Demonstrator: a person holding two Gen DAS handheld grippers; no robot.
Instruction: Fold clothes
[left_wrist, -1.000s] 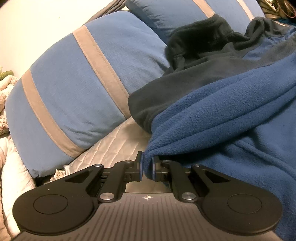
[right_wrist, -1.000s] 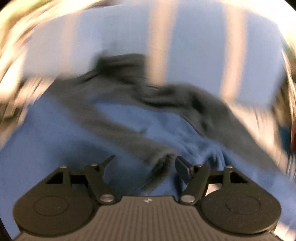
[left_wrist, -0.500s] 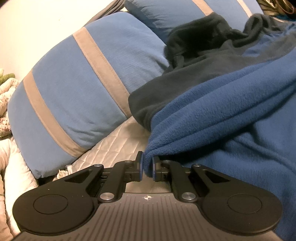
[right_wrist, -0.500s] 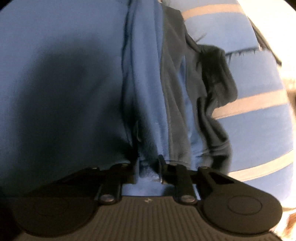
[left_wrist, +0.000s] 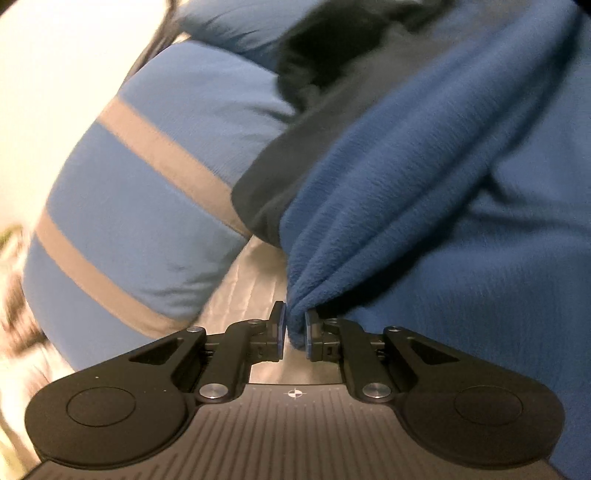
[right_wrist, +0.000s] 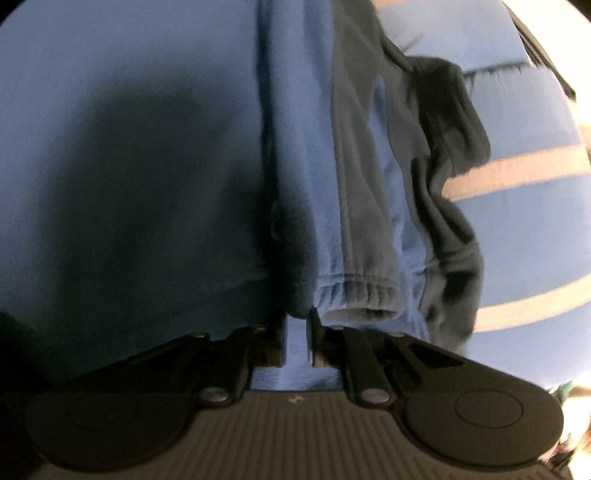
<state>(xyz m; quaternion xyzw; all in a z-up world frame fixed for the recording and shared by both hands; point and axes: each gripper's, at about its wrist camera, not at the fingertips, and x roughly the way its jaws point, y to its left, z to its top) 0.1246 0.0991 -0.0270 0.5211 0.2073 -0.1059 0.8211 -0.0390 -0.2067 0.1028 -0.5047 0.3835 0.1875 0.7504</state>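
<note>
The left gripper (left_wrist: 295, 334) has its two fingers drawn close together, pinching a bunched corner of the blue fleece top (left_wrist: 424, 192) between the blue pads (left_wrist: 281, 328); the cloth rises from the pinch in several tight pleats and spreads up and to the right, filling most of that side of the left wrist view. A dark grey panel (left_wrist: 266, 192) of the same top runs along its left edge and leads up to a darker, blurred fold near the top. Behind and to the left of the top lies a blue pillow (left_wrist: 147, 206) with grey-brown stripes, and a second blue pillow (left_wrist: 229, 22) shows above it. Under the gripper, between pillow and top, a pale quilted bedcover (left_wrist: 243, 295) is seen. In the right wrist view the right gripper (right_wrist: 297, 341) is also nearly closed, its fingers narrow with a fold of the blue fleece top (right_wrist: 129, 147) caught between them, the cloth hanging in front of the camera. Just to the right of the fingers hangs a sleeve whose gathered elastic cuff (right_wrist: 354, 291) opens toward the camera, close beside the right finger; whether it touches cannot be told. Further right a dark grey part (right_wrist: 450, 177) of the top droops against a striped blue pillow (right_wrist: 535, 110). The left part of this view is in deep shadow and the picture is soft
</note>
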